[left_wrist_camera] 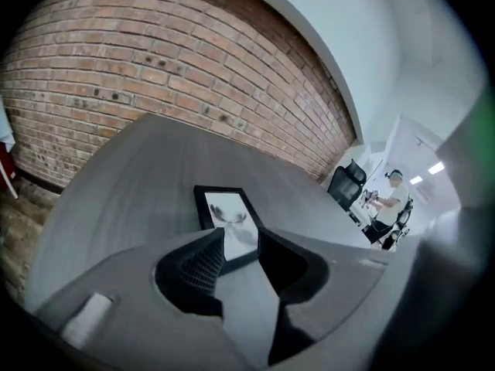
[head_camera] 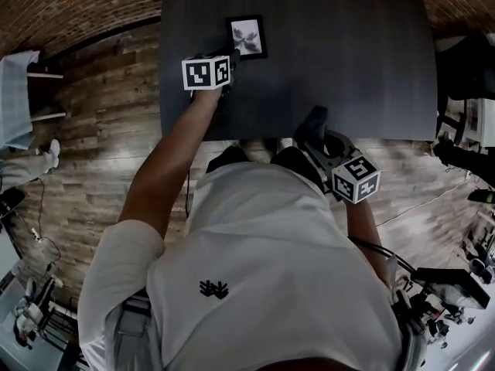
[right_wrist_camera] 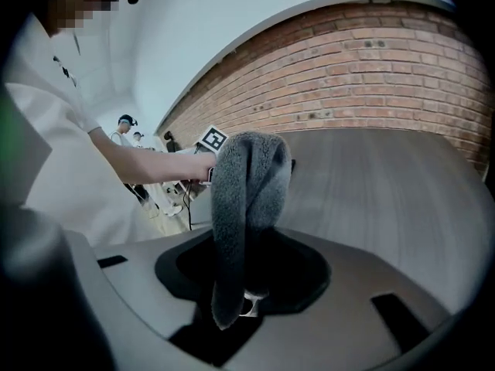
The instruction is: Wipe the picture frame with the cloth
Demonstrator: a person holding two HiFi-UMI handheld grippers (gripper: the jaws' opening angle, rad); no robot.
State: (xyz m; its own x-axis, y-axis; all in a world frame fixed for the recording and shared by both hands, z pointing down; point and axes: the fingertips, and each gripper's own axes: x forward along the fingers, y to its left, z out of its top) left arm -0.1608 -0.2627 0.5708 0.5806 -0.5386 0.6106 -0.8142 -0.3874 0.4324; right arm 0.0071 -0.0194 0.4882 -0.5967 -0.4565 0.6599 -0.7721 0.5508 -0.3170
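The black-rimmed rectangular picture frame [head_camera: 247, 37] carries a pale grey-and-white print. The dark grey surface [head_camera: 348, 60] shows faint wood grain. The fluffy cloth [right_wrist_camera: 241, 199] is mid-grey. The brick wall [left_wrist_camera: 155, 68] is reddish-brown.

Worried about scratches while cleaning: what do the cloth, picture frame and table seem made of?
Cloth: grey, thick, fuzzy nap along its folds, likely microfibre or terry.
Picture frame: thin black matte border, wood or plastic, unclear; whether the print is glazed I cannot tell.
Table: dark grey matte top with faint streaky grain, probably laminate or stained wood.
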